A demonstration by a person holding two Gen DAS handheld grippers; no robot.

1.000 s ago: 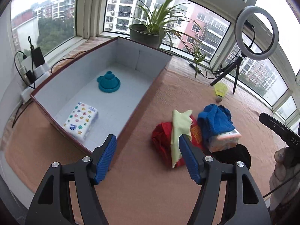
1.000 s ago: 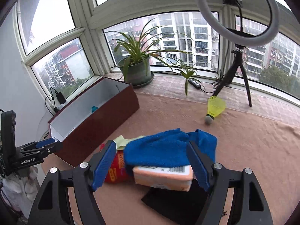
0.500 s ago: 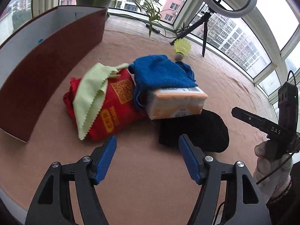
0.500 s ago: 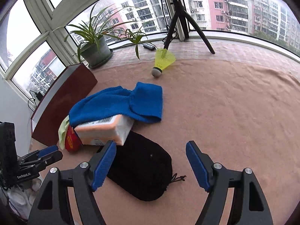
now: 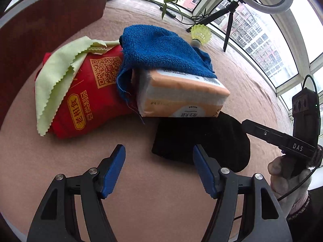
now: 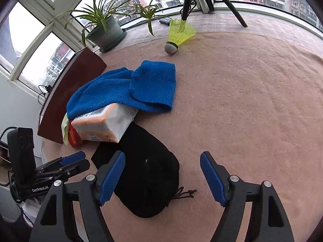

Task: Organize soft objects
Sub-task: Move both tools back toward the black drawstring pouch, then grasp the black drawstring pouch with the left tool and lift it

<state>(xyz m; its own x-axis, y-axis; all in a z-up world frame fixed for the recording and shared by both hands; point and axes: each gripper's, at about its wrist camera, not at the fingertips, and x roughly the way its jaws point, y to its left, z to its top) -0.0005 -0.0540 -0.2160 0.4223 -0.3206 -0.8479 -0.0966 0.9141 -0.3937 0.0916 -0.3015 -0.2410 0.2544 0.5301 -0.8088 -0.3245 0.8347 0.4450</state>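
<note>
Right now we hold both grippers low over a pinkish-brown cloth-covered table [image 6: 252, 100], each with its blue-padded jaws spread wide and nothing between them. From our left gripper [image 5: 159, 161], a heap of soft things lies at about twelve o'clock: a red bag [image 5: 90, 92] with a pale green cloth [image 5: 54, 76] draped over its eleven o'clock side, and just beside it a tissue pack [image 5: 181, 98] in orange and white wrap. A blue towel [image 5: 161, 48] is draped over the far end of that pack. The pack's near edge rests on a black pouch [image 5: 201, 139], which sits at one o'clock, just beyond the left gripper's right finger. Our right gripper [image 6: 162, 173] hovers over the same black pouch [image 6: 149, 177]; its left finger overlaps the pouch in view, though we cannot tell whether it touches. A yellow shuttlecock [image 6: 179, 34] lies well apart at twelve o'clock, and a dark red box [image 6: 68, 92] stands at ten o'clock.
</note>
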